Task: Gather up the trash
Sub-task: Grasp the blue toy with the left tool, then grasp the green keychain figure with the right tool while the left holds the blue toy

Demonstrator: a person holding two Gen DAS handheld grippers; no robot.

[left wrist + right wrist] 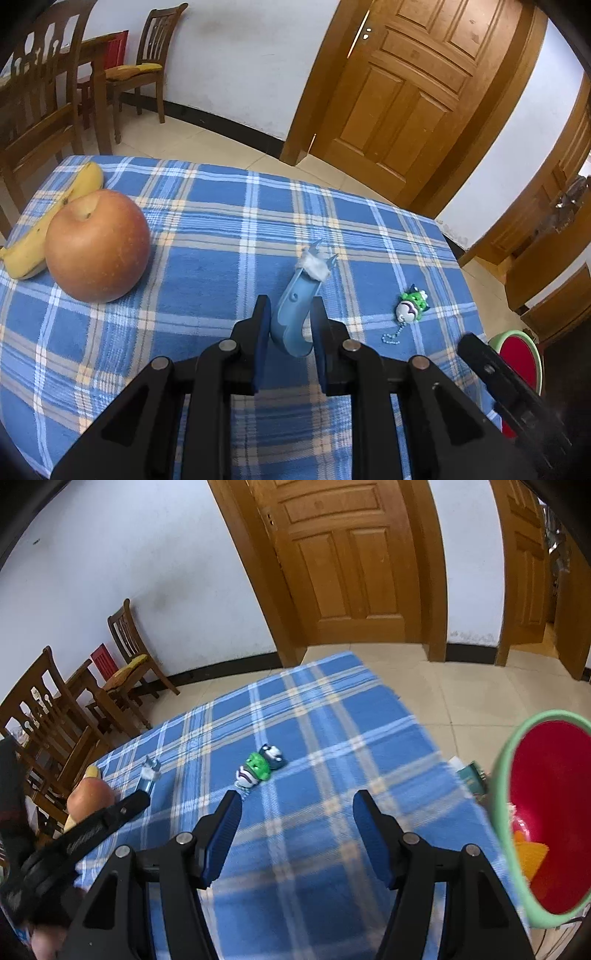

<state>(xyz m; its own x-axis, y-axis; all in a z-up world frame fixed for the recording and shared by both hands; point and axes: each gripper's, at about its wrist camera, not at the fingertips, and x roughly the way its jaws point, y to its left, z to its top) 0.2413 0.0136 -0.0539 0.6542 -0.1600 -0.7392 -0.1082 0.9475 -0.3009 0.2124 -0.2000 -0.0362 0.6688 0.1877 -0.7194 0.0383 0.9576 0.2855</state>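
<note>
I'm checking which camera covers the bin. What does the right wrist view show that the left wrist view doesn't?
Only the right wrist view: inside the red bin, with orange scraps at the bottom, and a dark blue toy behind the green keychain toy. The right gripper is open and empty.

Only the left wrist view: the left gripper shut on the blue wrapper, seen close up.

Both: the plaid tablecloth, apple, banana, chairs and door.

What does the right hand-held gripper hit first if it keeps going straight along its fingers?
Probably the blue plaid tablecloth. The right hand-held gripper is open and empty, angled down at bare cloth. The green keychain toy lies just left of that line, the red bin well right. Depth is uncertain.
</note>
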